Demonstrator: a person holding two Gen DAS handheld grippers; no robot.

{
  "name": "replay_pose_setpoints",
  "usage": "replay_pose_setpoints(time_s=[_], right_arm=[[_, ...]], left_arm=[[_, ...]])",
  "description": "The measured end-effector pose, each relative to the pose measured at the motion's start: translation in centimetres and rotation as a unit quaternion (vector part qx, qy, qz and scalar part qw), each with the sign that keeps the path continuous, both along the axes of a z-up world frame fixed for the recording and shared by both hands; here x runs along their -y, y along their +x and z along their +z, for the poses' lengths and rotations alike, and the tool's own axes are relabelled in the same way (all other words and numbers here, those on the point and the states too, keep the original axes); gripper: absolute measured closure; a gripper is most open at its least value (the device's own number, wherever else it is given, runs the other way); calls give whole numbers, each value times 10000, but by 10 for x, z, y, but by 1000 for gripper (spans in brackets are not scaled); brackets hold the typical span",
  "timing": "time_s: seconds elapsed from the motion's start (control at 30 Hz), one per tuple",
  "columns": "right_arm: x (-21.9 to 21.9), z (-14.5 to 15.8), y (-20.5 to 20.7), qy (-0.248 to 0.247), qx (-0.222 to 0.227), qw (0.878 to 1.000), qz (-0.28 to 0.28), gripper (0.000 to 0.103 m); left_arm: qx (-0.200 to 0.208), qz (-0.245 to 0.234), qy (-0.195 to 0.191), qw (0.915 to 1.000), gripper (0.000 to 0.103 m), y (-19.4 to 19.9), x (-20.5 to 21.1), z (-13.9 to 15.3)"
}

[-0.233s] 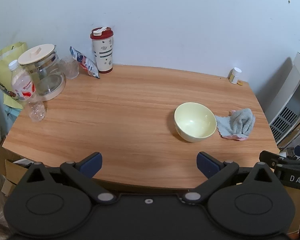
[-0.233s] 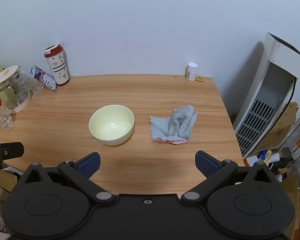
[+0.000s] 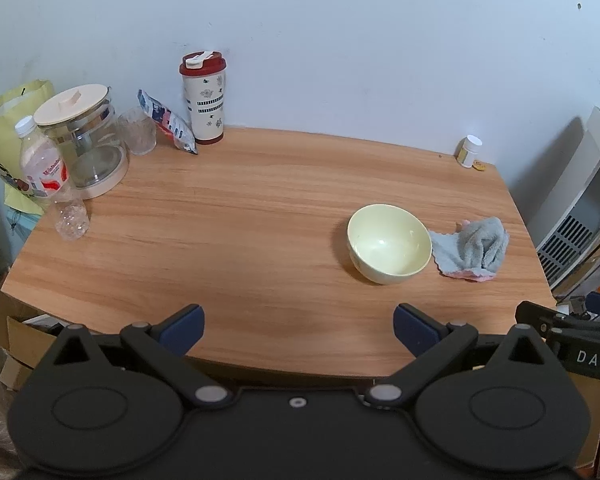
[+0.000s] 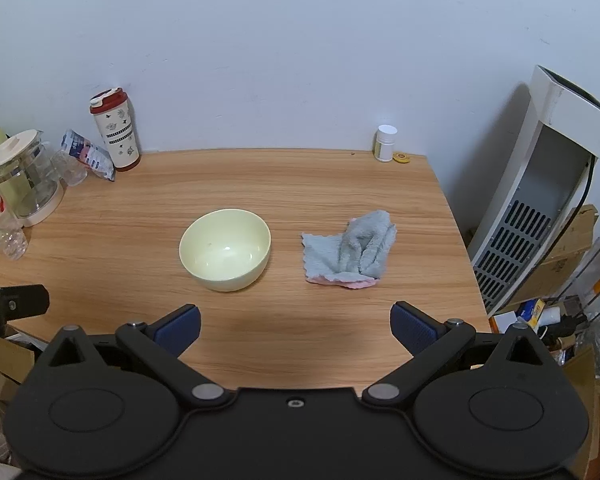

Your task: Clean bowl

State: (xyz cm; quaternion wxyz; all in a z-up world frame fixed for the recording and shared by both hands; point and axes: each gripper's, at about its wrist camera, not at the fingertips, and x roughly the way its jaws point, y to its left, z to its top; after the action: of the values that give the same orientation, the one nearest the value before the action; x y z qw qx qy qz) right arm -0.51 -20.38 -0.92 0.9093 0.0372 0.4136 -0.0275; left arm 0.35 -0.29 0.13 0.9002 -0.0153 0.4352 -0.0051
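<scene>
Yellow bowl [image 4: 225,249] sits ahead of both wide-spread, empty hand-held grippers [image 3: 298,330] [image 4: 295,328], untouched.

On the tabletop [image 4: 260,184] the bowl [image 4: 225,249] stands left of the cloth [image 4: 350,254], apart. A tumbler [image 4: 115,134], kettle [image 4: 22,178] and bottle [image 3: 44,168] crowd the far left; a small jar [image 4: 385,143] sits far right.

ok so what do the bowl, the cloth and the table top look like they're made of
Bowl: pale yellow, smooth and glossy, with small highlights inside; probably plastic or melamine, possibly glazed ceramic.
Cloth: grey, fuzzy pile with a pink underside and scalloped edge; looks like microfibre or terry.
Table top: wood grain with a satin sheen and very regular streaks, likely laminate or veneer rather than solid wood.
</scene>
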Motion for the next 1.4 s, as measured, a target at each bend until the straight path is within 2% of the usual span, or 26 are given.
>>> replay_pose_setpoints(time_s=[0.27,0.7,1.4], right_arm=[[-8,0,1,-175,19,9998,-49,0],[2,-1,3,58,1,9998,-171,0],[2,0,1,-5,31,9998,-195,0]], left_arm=[[-12,-26,2,10000,0,3,2,0],[38,-24,-86,10000,0,2,-4,-1],[-50,-59,-62,10000,0,6,-2,-3]])
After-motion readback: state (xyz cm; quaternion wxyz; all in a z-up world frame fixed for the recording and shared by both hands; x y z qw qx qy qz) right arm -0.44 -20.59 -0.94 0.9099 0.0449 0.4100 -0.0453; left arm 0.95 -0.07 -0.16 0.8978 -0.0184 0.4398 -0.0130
